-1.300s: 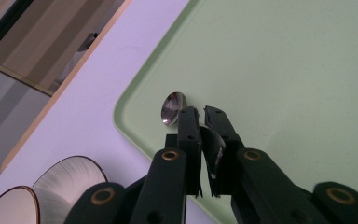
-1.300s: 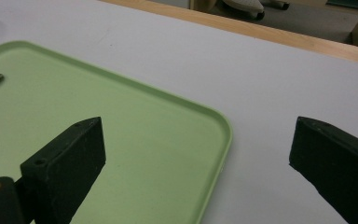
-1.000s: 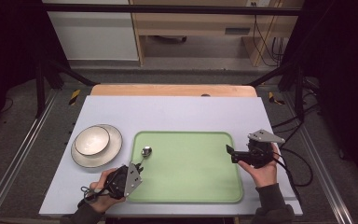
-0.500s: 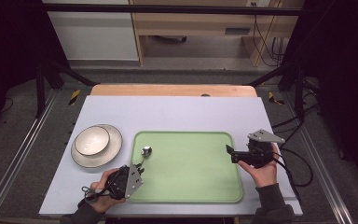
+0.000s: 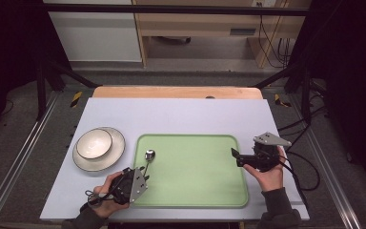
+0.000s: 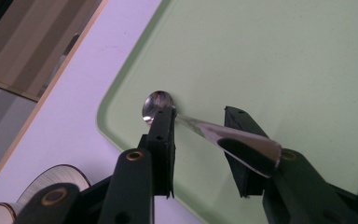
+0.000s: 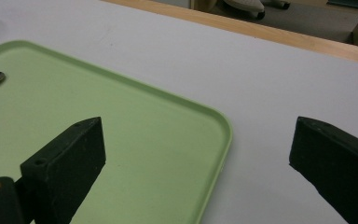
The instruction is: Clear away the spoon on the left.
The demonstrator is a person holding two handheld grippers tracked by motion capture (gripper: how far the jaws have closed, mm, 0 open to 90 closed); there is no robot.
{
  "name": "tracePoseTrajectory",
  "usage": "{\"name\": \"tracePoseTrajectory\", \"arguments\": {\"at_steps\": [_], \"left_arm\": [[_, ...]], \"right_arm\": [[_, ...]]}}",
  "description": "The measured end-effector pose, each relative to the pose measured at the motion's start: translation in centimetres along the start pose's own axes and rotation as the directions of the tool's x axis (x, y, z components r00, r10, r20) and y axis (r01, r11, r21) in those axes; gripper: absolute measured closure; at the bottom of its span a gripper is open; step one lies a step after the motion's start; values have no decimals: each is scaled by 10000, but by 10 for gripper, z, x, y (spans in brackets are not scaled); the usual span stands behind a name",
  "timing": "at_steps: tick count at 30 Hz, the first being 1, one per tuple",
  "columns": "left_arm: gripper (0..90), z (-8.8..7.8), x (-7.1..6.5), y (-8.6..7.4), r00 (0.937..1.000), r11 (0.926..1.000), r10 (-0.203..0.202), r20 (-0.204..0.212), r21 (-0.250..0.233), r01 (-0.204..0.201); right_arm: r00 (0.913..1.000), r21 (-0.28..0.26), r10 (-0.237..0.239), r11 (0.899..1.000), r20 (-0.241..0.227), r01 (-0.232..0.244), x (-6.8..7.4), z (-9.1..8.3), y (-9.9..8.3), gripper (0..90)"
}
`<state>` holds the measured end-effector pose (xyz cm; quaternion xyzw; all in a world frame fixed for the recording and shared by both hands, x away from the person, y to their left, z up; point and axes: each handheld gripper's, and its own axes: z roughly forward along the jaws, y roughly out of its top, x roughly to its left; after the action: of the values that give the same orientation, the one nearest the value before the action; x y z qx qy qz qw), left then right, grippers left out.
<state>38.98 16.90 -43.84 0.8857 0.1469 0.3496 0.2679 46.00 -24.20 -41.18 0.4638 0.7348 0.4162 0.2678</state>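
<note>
Polished steel, the spoon (image 6: 200, 128) is lying at the green tray's (image 5: 195, 188) left edge: light, stiff, slippery, best pinched mid-handle. Left gripper (image 6: 205, 140) is just releasing it; right gripper (image 7: 191, 158) is gaping.

My shiny metal spoon (image 5: 148, 160) lay on the green tray's (image 5: 195, 191) left edge, bowl up-frame, handle between my left gripper's (image 6: 200, 154) parted jaws.

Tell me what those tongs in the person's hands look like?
Both are black. The left tongs and right tongs each carry a grey three-cornered plate and trail a black cable. Their chunky black jaws have brass-coloured rivets. The person's sleeves are dark grey.
</note>
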Motion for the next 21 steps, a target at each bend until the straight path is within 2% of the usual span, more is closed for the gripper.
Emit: {"name": "tracePoseTrajectory", "arguments": {"at_steps": [13,21], "left_arm": [[430,3,2,-2,9990,9992,-384,208,139,381],[326,4,3,-2,9987,9987,-455,249,246,449]], "right_arm": [[10000,25,-37,10000,3,37,0,0,0,37],[10000,33,-34,10000,1,34,0,0,0,36]]}}
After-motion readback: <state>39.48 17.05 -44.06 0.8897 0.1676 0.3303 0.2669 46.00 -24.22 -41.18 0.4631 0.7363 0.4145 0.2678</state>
